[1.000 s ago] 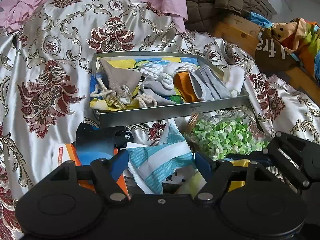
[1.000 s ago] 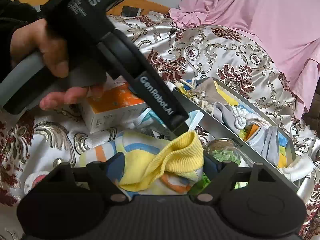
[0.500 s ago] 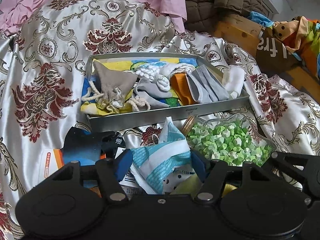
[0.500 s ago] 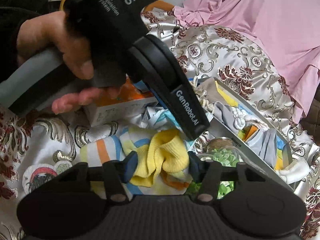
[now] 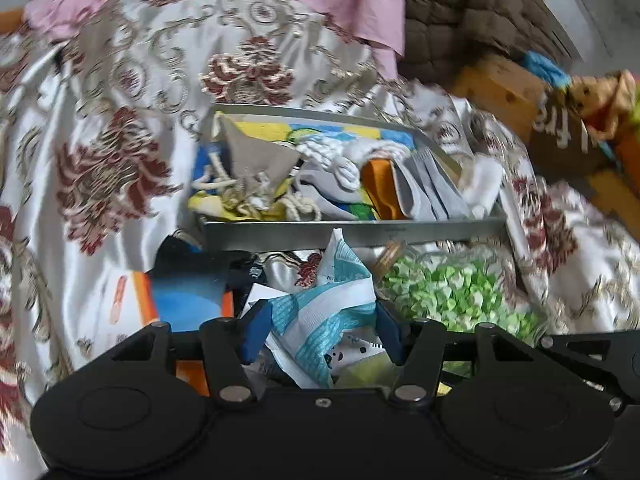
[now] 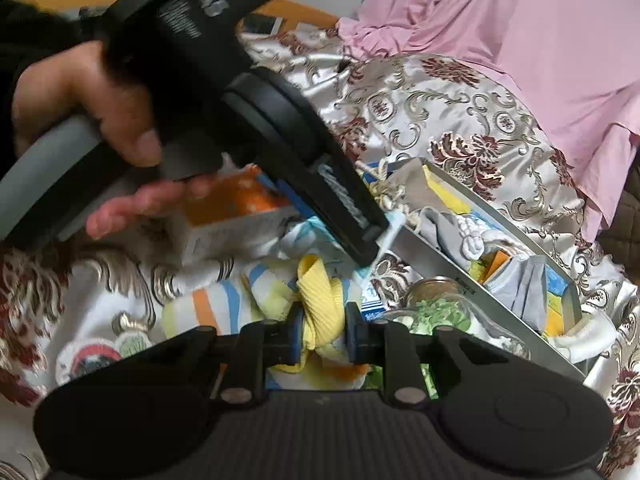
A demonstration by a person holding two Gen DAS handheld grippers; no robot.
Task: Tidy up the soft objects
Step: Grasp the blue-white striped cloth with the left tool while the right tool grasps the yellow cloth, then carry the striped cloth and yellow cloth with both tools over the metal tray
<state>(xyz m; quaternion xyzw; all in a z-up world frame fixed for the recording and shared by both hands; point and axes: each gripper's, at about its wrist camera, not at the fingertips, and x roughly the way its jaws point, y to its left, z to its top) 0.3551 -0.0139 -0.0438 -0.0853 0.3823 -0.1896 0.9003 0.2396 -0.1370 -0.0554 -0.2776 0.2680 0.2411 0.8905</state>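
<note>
Glass jar (image 5: 460,300) of green bits

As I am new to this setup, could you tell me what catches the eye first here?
The metal tray packed with folded cloths on the patterned satin spread. In front of it, the right gripper is closing on a yellow cloth, and the left gripper is closing around a blue-and-white packet.
</note>
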